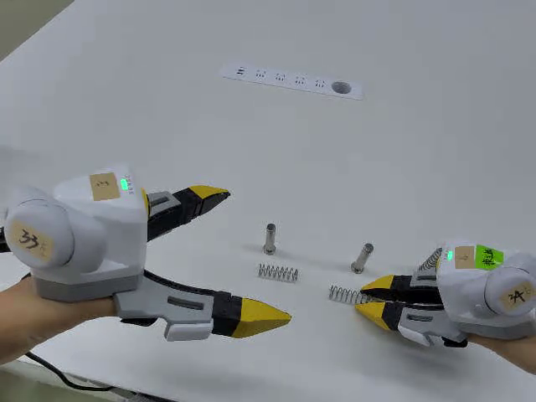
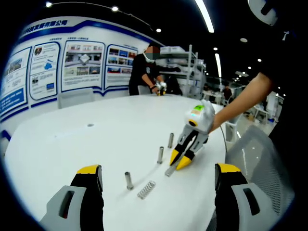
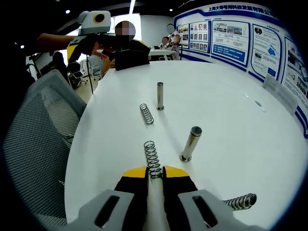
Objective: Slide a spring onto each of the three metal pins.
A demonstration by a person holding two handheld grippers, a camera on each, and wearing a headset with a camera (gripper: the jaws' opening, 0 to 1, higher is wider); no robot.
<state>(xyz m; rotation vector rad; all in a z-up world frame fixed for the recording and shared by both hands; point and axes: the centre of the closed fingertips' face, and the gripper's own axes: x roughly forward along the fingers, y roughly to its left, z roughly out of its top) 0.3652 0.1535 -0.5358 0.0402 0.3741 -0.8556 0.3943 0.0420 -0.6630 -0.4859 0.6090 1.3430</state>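
Note:
My left gripper (image 1: 241, 255) (image 2: 159, 169) hovers open and wide over the white table, with nothing between its jaws. My right gripper (image 1: 373, 298) (image 3: 155, 175) is shut on the near end of a spring (image 1: 343, 294) (image 3: 152, 158) that lies on the table, pointing away from it. Two bare metal pins stand upright: one (image 1: 270, 239) (image 3: 159, 96) farther off, the other (image 1: 363, 258) (image 3: 190, 144) just beside the held spring. A loose spring (image 1: 277, 272) (image 2: 146, 189) (image 3: 146, 113) lies near the far pin. A third pin (image 1: 431, 259) (image 3: 240, 201), which seems to carry a spring, stands beside the right gripper.
A white power strip (image 1: 293, 81) lies flat at the far side of the table (image 1: 402, 167). The table's near edge runs just under both grippers. A mesh chair (image 3: 38, 134) stands off the table's side. People stand in the background.

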